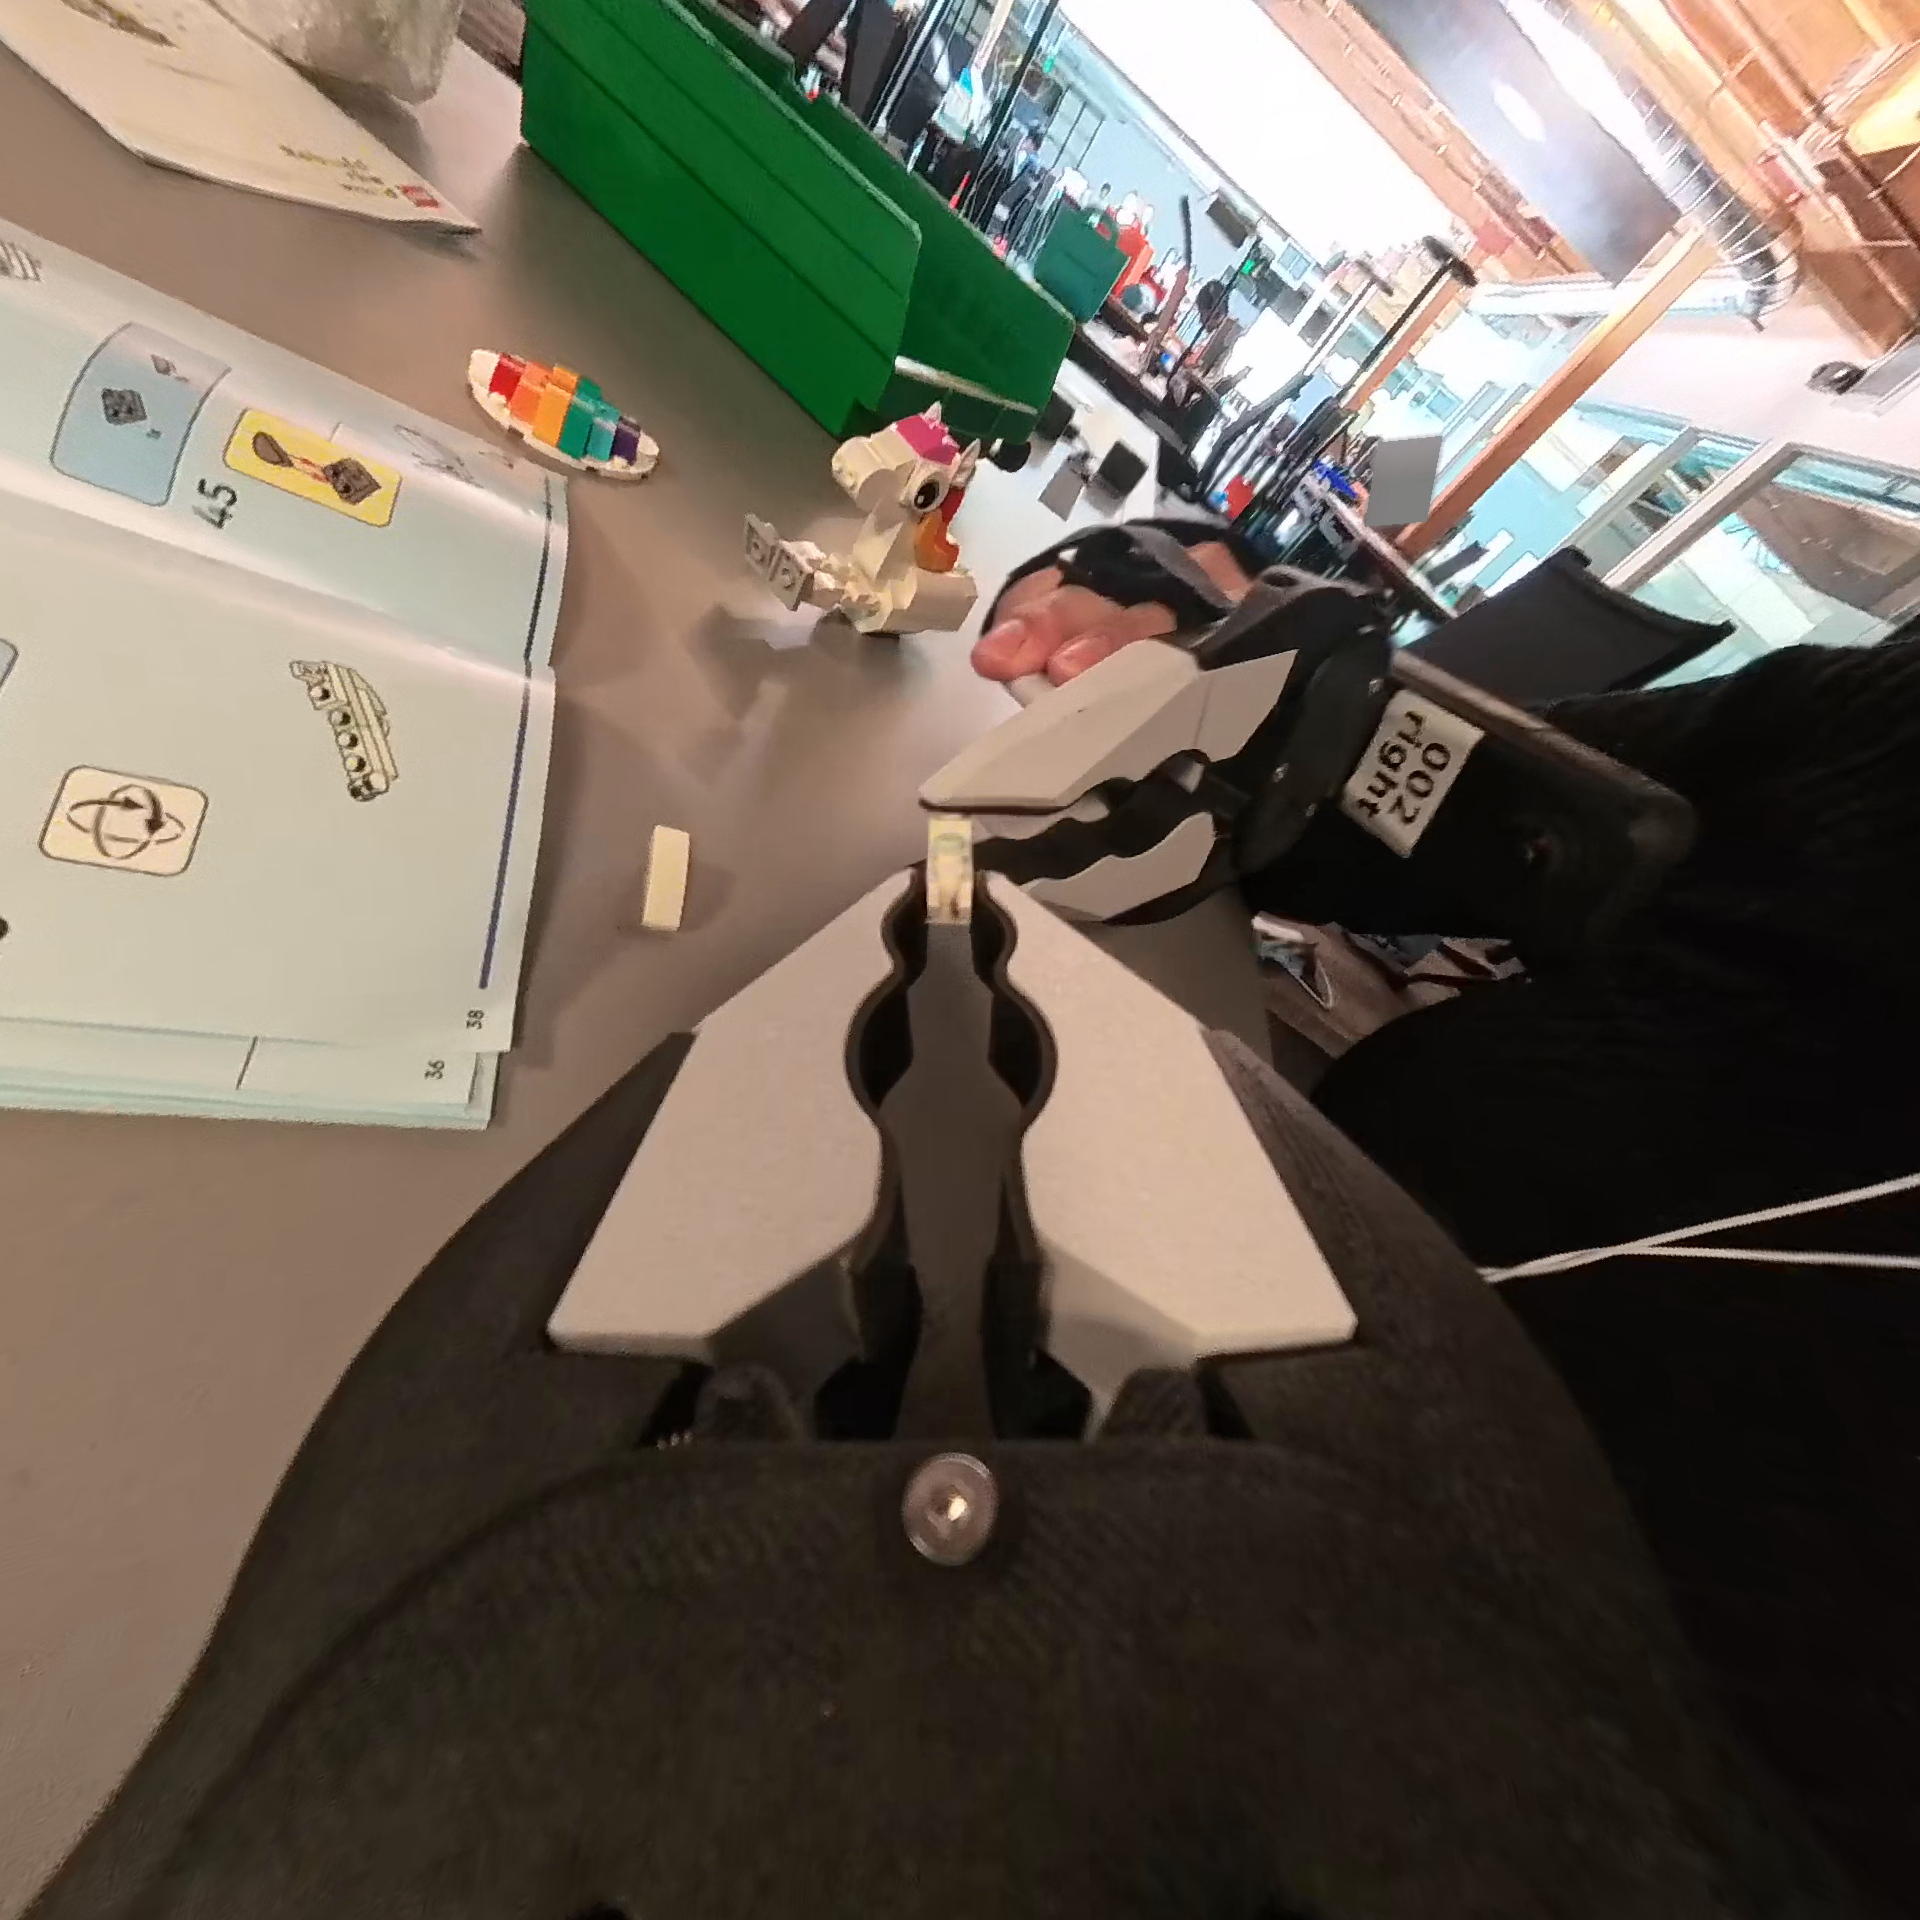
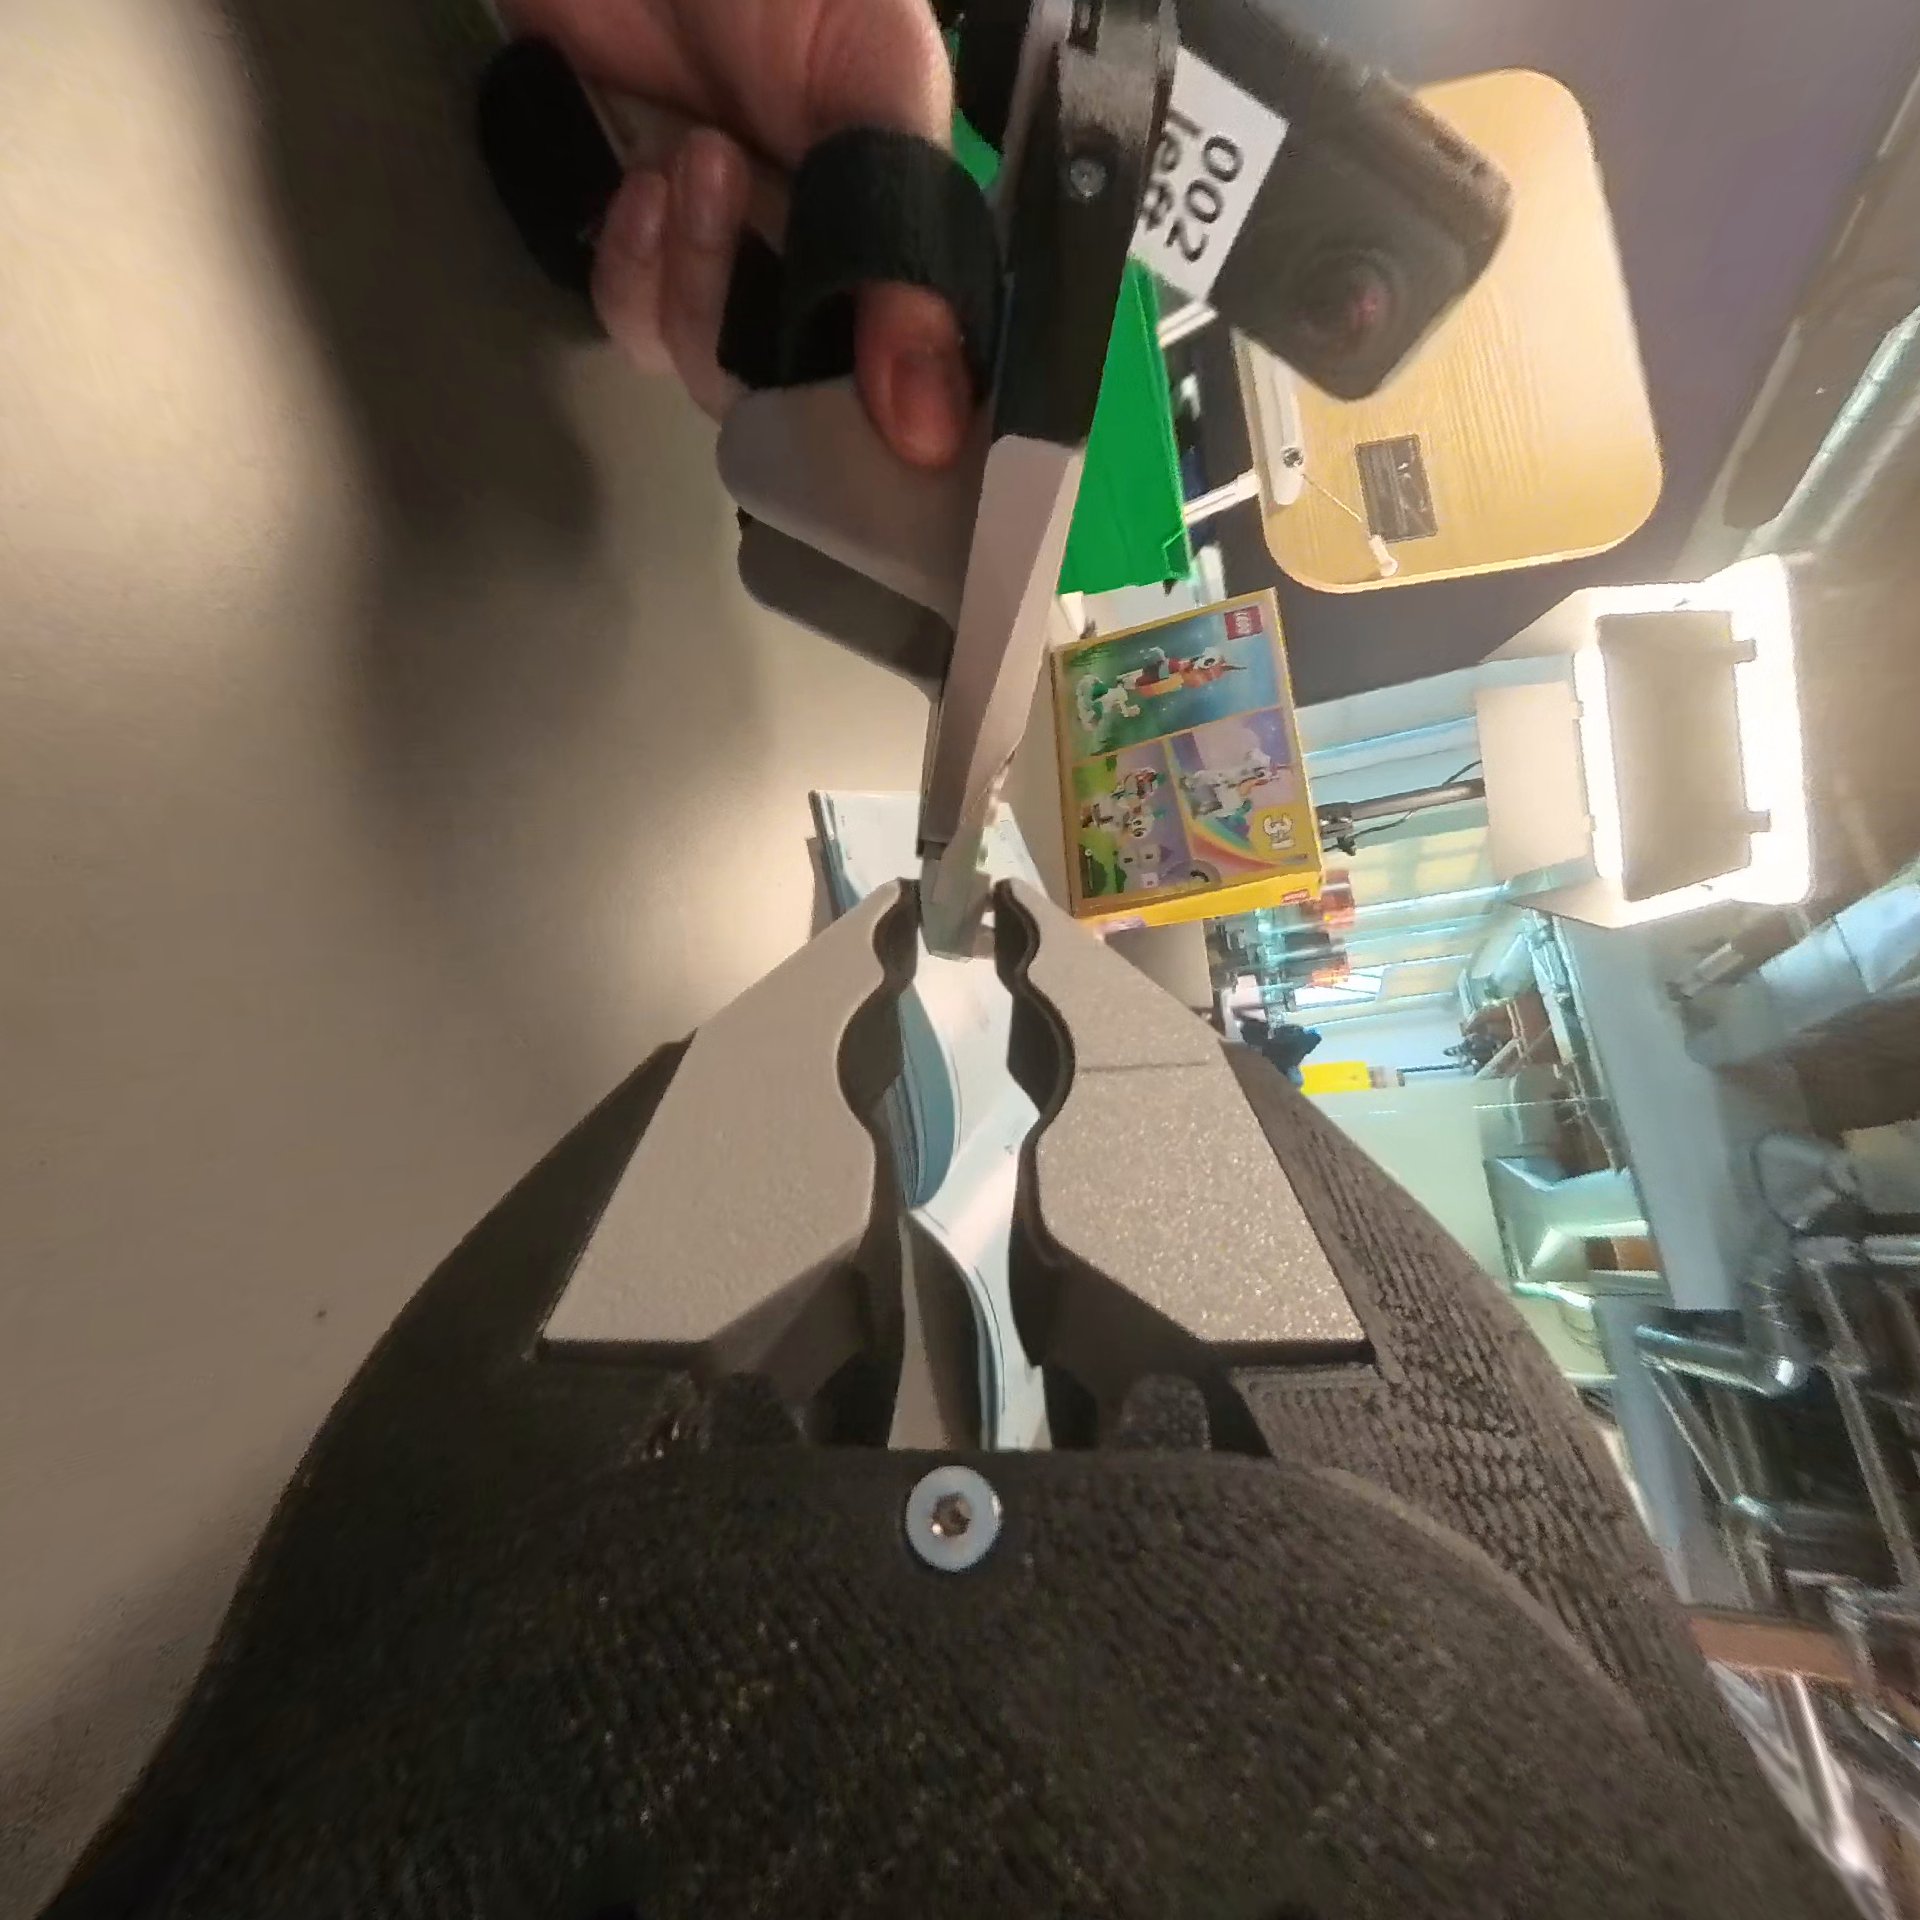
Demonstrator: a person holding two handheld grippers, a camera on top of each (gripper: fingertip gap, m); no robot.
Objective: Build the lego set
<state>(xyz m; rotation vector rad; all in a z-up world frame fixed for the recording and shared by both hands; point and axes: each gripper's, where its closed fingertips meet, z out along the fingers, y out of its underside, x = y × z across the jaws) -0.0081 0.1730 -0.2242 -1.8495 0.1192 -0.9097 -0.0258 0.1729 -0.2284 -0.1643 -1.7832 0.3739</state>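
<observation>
Your left gripper (image 1: 948,902) is nearly closed, pinching a small pale piece (image 1: 948,868) at its tips; keep it steady. Your right gripper (image 2: 954,914), slightly parted around the left's tip, seems to grip nothing; align it squarely before pressing. The unicorn build (image 1: 894,530) waits on the desk (image 1: 312,1299). The green bin's (image 1: 717,177) contents are hidden.

Two grippers, left gripper (image 1: 948,899) and right gripper (image 1: 961,816); one white unicorn model (image 1: 899,540), one rainbow plate (image 1: 566,416), one loose white brick (image 1: 666,876), two green bins (image 1: 717,208), one set box (image 2: 1184,758).
</observation>
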